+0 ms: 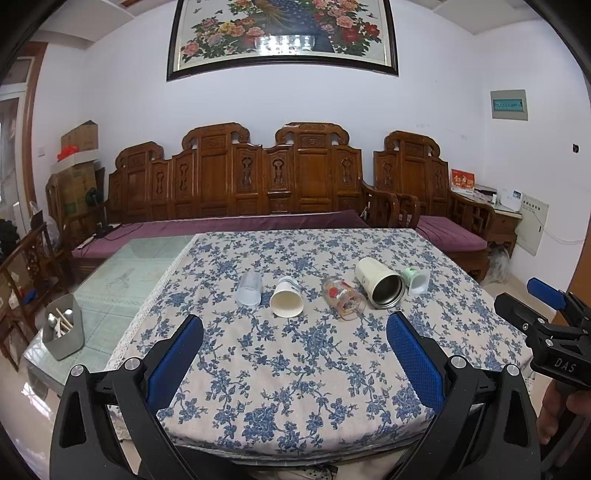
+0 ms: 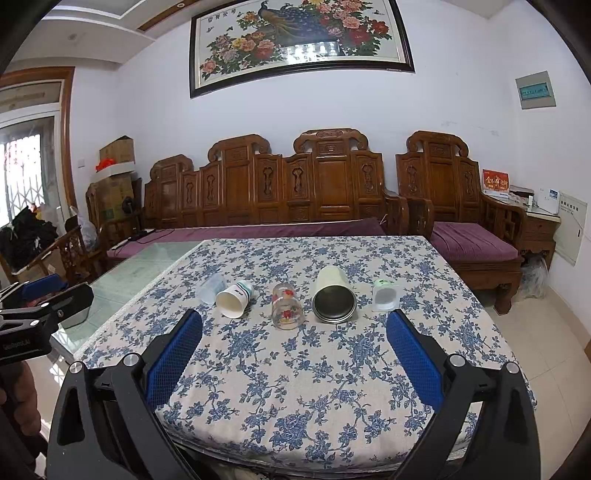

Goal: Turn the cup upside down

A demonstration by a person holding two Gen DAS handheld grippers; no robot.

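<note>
Both jaws wide open, holding nothing: my left gripper [image 1: 295, 354] and right gripper [image 2: 294, 349] hover over the near edge of the floral tablecloth [image 2: 295, 387], well short of the row. Five cups lie on their sides mid-table, mouths toward me: frosted plastic cup [image 1: 249, 290], paper cup [image 1: 286, 301], printed glass [image 1: 343, 298], steel tumbler [image 1: 380, 283], small green-white cup [image 1: 417, 280]. My read: paper crushes easily, glass is slick and fragile, tumbler is heaviest; grip mid-wall across the body, lightly.

A floral tablecloth [image 1: 295, 369] covers the table – behind it a carved wooden sofa [image 1: 258, 177] and framed painting [image 1: 280, 33].
</note>
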